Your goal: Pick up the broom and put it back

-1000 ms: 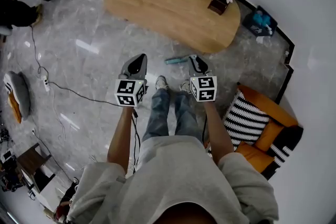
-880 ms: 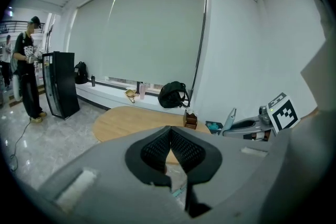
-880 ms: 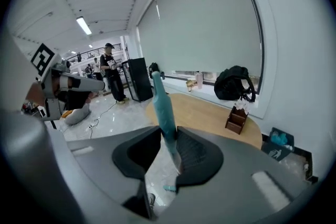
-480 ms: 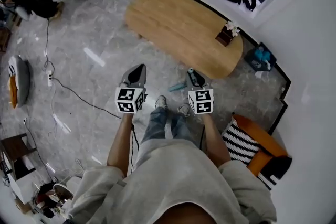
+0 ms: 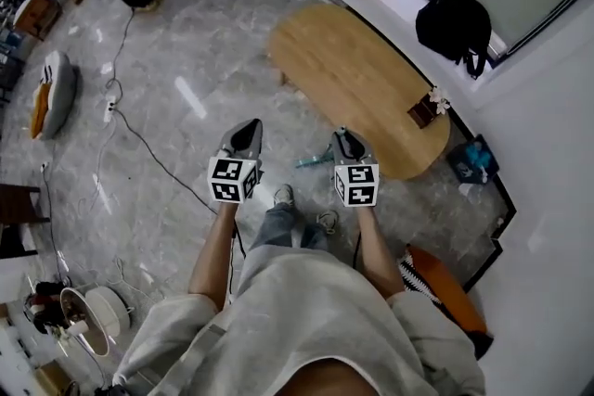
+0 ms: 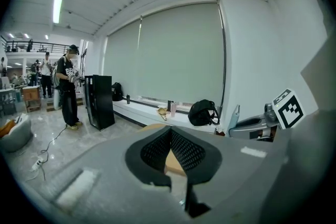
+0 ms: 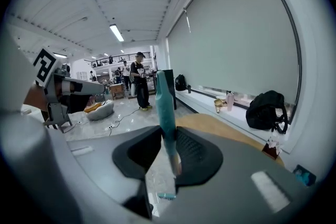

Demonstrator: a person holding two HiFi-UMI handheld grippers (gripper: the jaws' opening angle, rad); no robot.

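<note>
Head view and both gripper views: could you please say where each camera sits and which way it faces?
Head view: on the person's head, looking steeply down at the floor; torso, forearms, legs, left hand-held gripper and right hand-held gripper show.
Left gripper view: rides the left hand-held gripper, looking along its closed jaws toward the window blind.
Right gripper view: rides the right hand-held gripper, looking along jaws clamped on the teal broom handle.
Shared: all three show the wooden table and black backpack.

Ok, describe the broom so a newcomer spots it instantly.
Start at the oval wooden table; the right gripper hovers just before its near edge. The broom is the slim teal stick clamped in that gripper's jaws; the left gripper beside it holds nothing.
</note>
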